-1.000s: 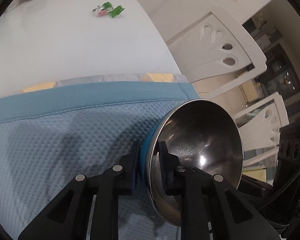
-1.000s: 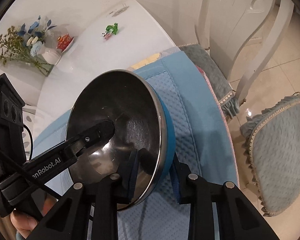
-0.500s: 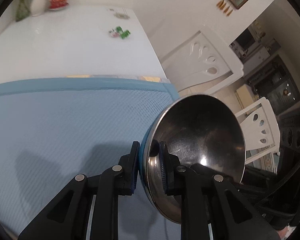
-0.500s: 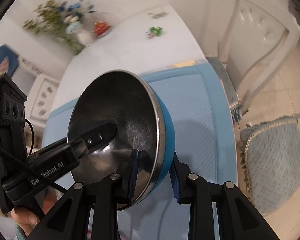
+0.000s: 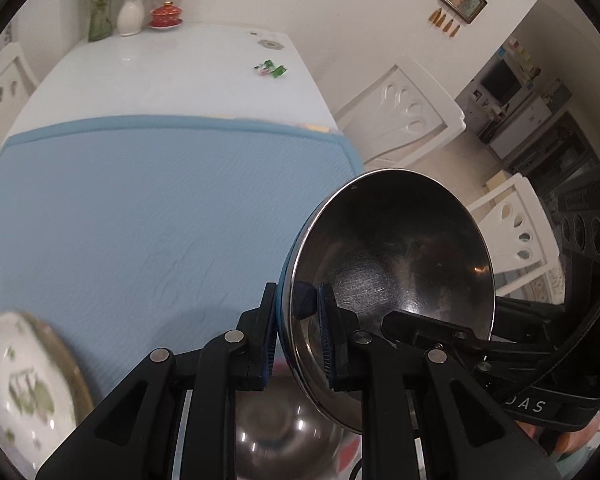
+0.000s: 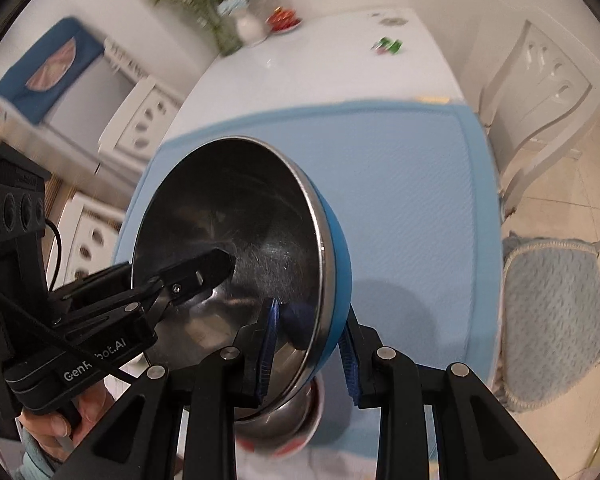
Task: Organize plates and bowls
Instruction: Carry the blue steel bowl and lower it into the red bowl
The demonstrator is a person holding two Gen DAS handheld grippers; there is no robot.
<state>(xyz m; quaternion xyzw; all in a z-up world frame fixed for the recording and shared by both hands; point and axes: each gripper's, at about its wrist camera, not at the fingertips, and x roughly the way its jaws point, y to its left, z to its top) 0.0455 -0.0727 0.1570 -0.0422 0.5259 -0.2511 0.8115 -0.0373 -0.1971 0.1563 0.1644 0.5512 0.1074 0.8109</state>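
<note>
We hold one steel bowl [image 5: 396, 276] tilted above the blue mat [image 5: 140, 216]: left gripper [image 5: 296, 336] and right gripper [image 6: 308, 340] both pinch its rim, at six o'clock in each view.

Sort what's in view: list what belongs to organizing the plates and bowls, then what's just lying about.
Job:
blue-sided steel bowl, clamped at its rim by left gripper and right gripper
second steel bowl below
patterned plate
blue mat

Lying about:
flower vase
red lidded cup
green wrappers
</note>
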